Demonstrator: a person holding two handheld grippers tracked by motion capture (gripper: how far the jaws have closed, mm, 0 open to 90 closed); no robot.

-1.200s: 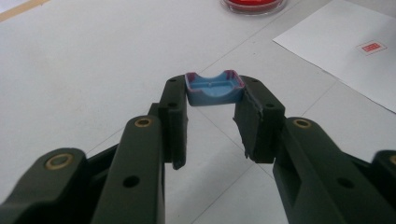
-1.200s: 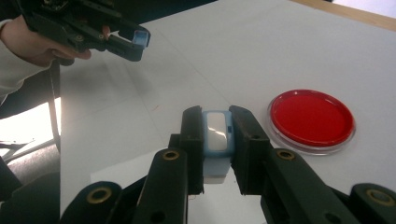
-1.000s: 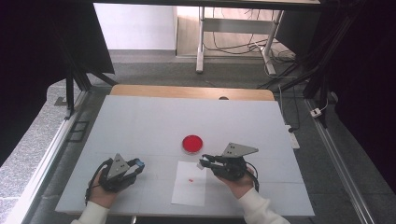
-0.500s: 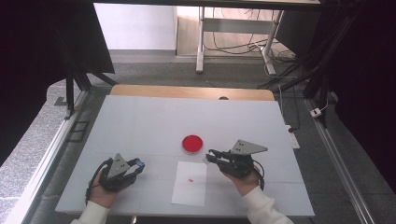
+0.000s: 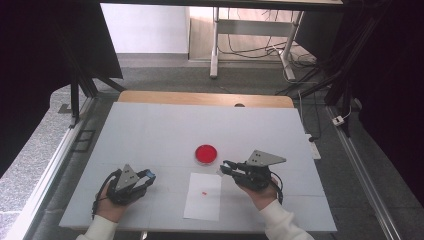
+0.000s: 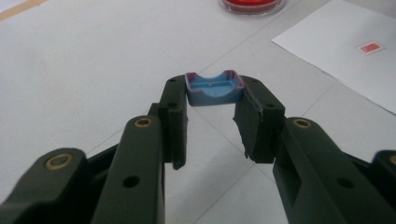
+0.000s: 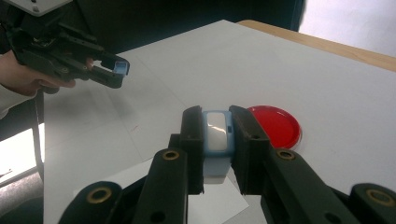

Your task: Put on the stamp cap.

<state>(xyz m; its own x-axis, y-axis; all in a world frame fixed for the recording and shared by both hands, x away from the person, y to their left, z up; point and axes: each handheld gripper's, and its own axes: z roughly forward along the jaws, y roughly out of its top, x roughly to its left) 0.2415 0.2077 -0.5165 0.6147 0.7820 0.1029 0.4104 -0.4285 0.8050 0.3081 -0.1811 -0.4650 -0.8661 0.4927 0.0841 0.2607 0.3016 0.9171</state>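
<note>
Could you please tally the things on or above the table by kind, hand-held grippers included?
Hand-held grippers: 2, left and right
Blue parts held in the jaws: 2, a cap and a stamp
Red dish: 1
Paper sheet: 1
Total: 6

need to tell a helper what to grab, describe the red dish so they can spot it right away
On the white table, look just past the far edge of the sheet of paper, near the middle. The red dish lies there, flat and round, the table's one red item besides the paper's tiny mark.
</note>
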